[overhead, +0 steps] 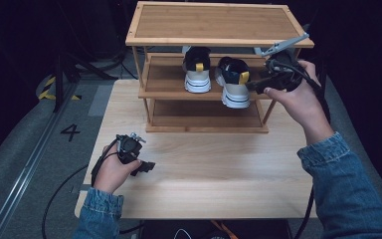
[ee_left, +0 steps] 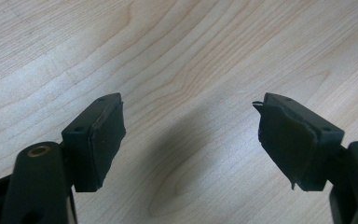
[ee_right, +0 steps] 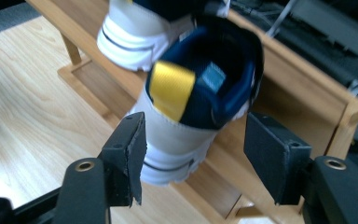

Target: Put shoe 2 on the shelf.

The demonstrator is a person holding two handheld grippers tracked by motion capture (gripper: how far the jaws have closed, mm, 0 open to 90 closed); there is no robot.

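Light wood table (overhead: pixel 204 169) in a dark room, three-tier rack (overhead: pixel 219 30) as landmark. In front of the rack, left gripper (overhead: pixel 146 166) rested low over bare tabletop, jaws spread, empty. At the rack's right end, right gripper (ee_right: pixel 191 149) reached in with raised wrist, jaws released, straddling the heel of the right shoe (overhead: pixel 233 82), which overhung the middle shelf beside its mate (overhead: pixel 197 69). Likely step: placing or nudging; next needs a push deeper.
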